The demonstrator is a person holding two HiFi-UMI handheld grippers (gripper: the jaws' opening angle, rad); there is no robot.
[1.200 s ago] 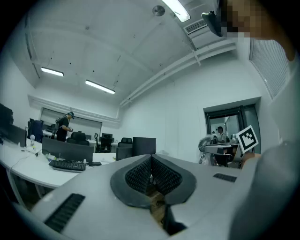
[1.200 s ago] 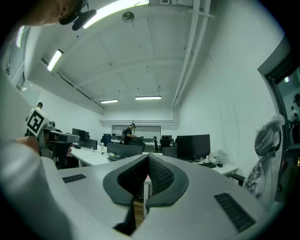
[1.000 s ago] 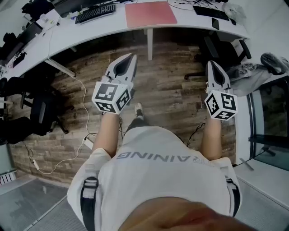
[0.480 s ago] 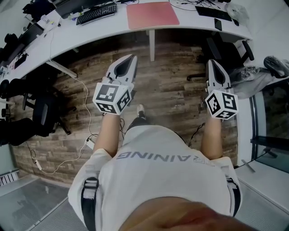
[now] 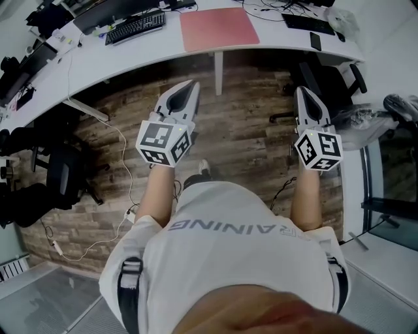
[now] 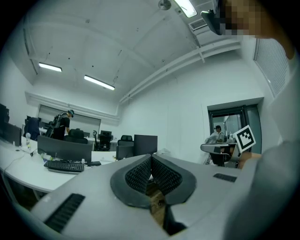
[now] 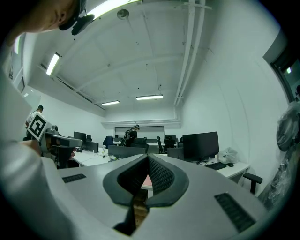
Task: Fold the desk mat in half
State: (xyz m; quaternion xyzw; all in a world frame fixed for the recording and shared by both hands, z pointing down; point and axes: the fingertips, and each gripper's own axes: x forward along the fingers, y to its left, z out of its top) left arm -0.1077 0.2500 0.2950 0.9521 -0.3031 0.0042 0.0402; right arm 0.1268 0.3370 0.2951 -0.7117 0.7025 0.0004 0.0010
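— Pink desk mat (image 5: pixel 219 29)?
— Flat on the white desk (image 5: pixel 130 55), well ahead, untouched.
— Left gripper (image 5: pixel 188 85), right gripper (image 5: pixel 302 92)?
— Both closed tight, holding nothing, well short of the desk.
— Handling?
— Probably thin, light and floppy; best pinched at the two corners of one short edge.

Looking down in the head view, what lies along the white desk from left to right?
Black keyboard → pink mat → second keyboard → white bag.
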